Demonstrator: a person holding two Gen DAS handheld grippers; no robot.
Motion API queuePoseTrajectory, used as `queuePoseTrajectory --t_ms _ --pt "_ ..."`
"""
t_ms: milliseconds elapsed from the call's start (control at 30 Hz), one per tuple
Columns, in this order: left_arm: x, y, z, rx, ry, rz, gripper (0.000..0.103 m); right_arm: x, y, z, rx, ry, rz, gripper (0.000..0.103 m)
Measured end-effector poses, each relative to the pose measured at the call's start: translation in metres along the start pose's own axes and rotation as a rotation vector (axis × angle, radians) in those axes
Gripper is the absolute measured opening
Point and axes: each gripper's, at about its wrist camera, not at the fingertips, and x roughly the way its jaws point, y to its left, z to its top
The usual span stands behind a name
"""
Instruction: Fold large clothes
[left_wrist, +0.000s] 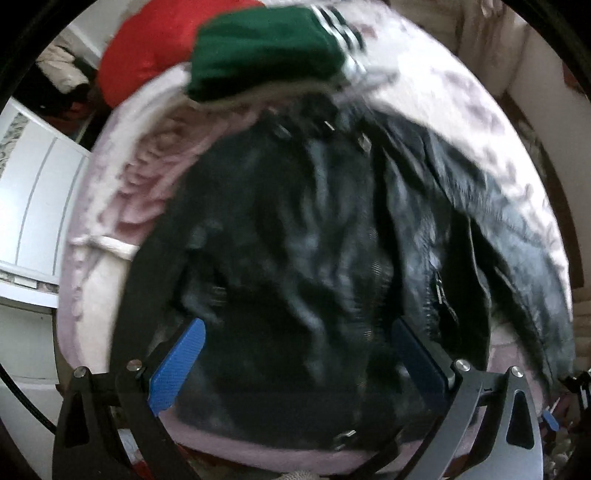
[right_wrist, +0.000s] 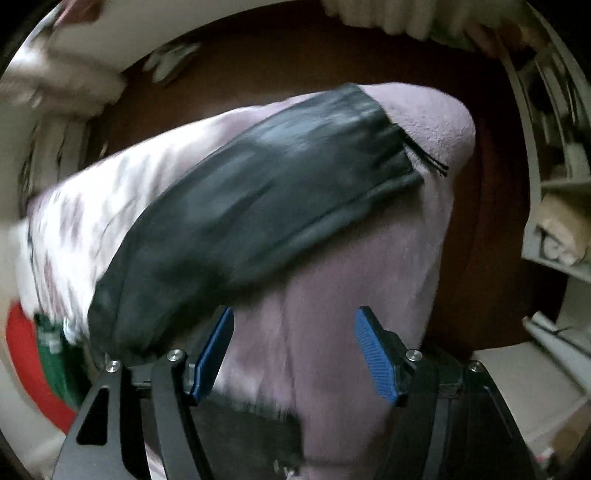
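Left jaws: the left gripper (left_wrist: 295, 354) points down with its blue ribbed pads (left_wrist: 177, 369) spread wide, nothing pinched; the jacket fills the gap beneath them.
Right jaws: the right gripper (right_wrist: 293, 350) also stands with its pads apart and empty, over the blanket just beside the sleeve.
Jacket: a black, glossy, leather-like jacket (left_wrist: 314, 229) lies spread flat, rumpled in long wrinkles that catch grey highlights; blur softens the detail.
Fastenings: a metal zip (left_wrist: 439, 291) runs along a pocket slit on one side, and small metal snaps sit near the collar (left_wrist: 314, 110).
Sleeve: in the right wrist view one black sleeve (right_wrist: 258, 199) stretches out slanting across the cover, its cuff toward the far corner, with loose black threads (right_wrist: 428, 162) trailing off the cuff.
Support: a pale lilac fleecy blanket (left_wrist: 122, 206) with a blotchy darker pattern lies under the jacket.
Beyond the collar: a folded dark green garment with white stripes (left_wrist: 266, 51) lies just past the collar, and a red puffy garment (left_wrist: 147, 48) beside it.
Surroundings: a dark brown floor (right_wrist: 295, 55) and grey shelving (right_wrist: 554, 206).
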Motion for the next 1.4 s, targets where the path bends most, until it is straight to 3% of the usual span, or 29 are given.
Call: queuePoseTrajectory --t_ms 67,167,333,433,467,533,567,800,967,1100,1200,1300,1400 --pt "0.019 -0.021 0.000 0.024 0.021 0.002 0.103 0.021 -0.016 0.021 0.055 -0.014 0.006 0.070" --pt "0.044 -0.054 0.003 0.050 0.037 -0.010 0.103 0.045 -0.034 0.048 0.155 -0.036 0.081 0.072" --pt "0.062 -0.085 0.013 0.078 0.026 -0.024 0.103 0.053 -0.036 0.065 0.250 -0.109 0.113 0.071" --pt "0.069 -0.088 0.023 0.060 0.025 -0.038 0.103 0.051 -0.038 0.066 0.315 -0.163 0.132 0.061" --pt "0.070 -0.088 0.027 0.052 0.022 -0.040 0.103 0.050 -0.038 0.068 0.310 -0.185 0.134 0.051" --pt "0.072 -0.086 0.033 0.048 0.021 -0.042 0.103 0.042 -0.027 0.064 0.275 -0.215 0.131 0.032" --pt "0.072 -0.085 0.036 0.048 0.018 -0.042 0.103 0.037 -0.022 0.066 0.252 -0.233 0.136 0.011" --pt "0.069 -0.090 0.052 0.061 -0.018 -0.037 0.103 -0.041 0.028 0.083 0.036 -0.388 0.197 0.006" --pt "0.082 -0.100 0.060 0.087 0.018 -0.037 0.103 -0.061 0.078 0.088 -0.161 -0.422 0.170 0.006" --pt "0.065 -0.073 0.069 0.027 -0.017 -0.069 0.103 -0.101 0.120 0.047 -0.335 -0.471 0.207 0.006" --pt "0.055 -0.037 0.075 -0.034 -0.023 -0.083 0.103 -0.126 0.169 -0.002 -0.499 -0.488 0.231 0.006" --pt "0.048 0.020 0.077 -0.136 -0.026 -0.075 0.103 -0.134 0.228 -0.063 -0.692 -0.477 0.236 0.006" --pt "0.045 0.097 0.068 -0.266 -0.028 -0.035 0.103 -0.126 0.286 -0.144 -0.906 -0.454 0.233 0.006"
